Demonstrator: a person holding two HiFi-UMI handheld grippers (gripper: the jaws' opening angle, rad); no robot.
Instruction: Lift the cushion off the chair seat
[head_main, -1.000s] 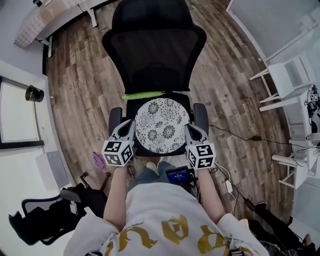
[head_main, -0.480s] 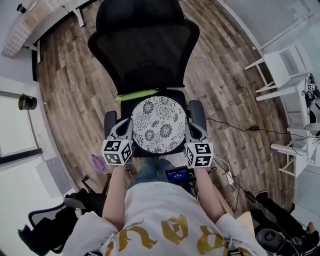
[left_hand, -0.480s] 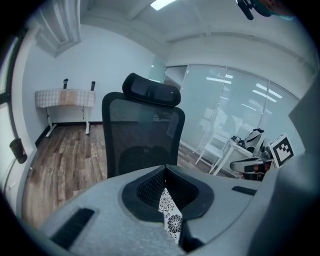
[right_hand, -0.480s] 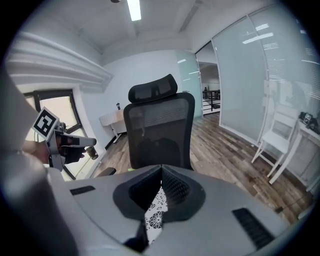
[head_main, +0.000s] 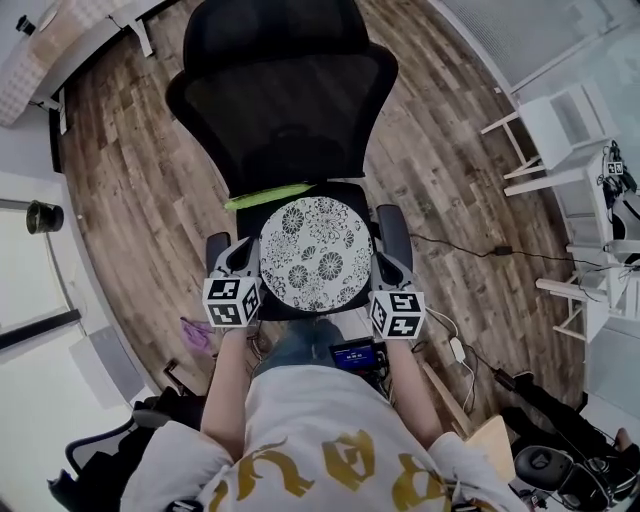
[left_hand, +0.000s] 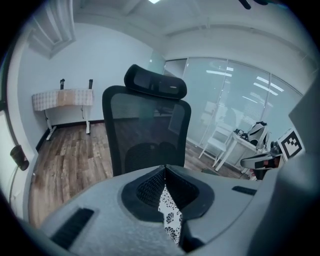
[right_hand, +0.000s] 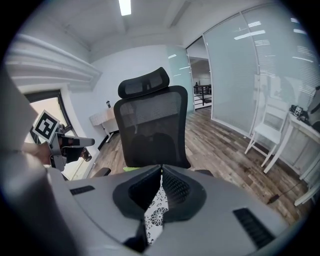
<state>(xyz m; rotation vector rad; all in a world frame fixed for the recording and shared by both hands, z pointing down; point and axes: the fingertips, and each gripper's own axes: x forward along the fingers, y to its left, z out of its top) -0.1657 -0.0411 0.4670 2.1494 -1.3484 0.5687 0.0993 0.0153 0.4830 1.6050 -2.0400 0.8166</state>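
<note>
The round white cushion with black flowers (head_main: 315, 253) lies over the black seat (head_main: 345, 191) of the mesh office chair (head_main: 285, 110); I cannot tell whether it touches the seat. My left gripper (head_main: 252, 258) is shut on its left edge, and my right gripper (head_main: 385, 262) on its right edge. In the left gripper view, floral fabric (left_hand: 170, 217) sits pinched between the closed jaws of the left gripper (left_hand: 165, 172). In the right gripper view, the fabric (right_hand: 155, 215) is likewise clamped in the right gripper (right_hand: 161, 172). A green strip (head_main: 268, 195) lies behind the cushion.
The chair's armrests (head_main: 392, 230) flank both grippers. A white chair (head_main: 560, 130) and a white table stand at the right, with cables (head_main: 470, 255) on the wood floor. A dark device (head_main: 355, 352) sits near the person's lap. A second black chair (head_main: 110, 450) is at lower left.
Both grippers keep hold of the cushion and have sunk slightly, the left more than the right. The head view has shifted, so the chair back fills more of the frame's top.
</note>
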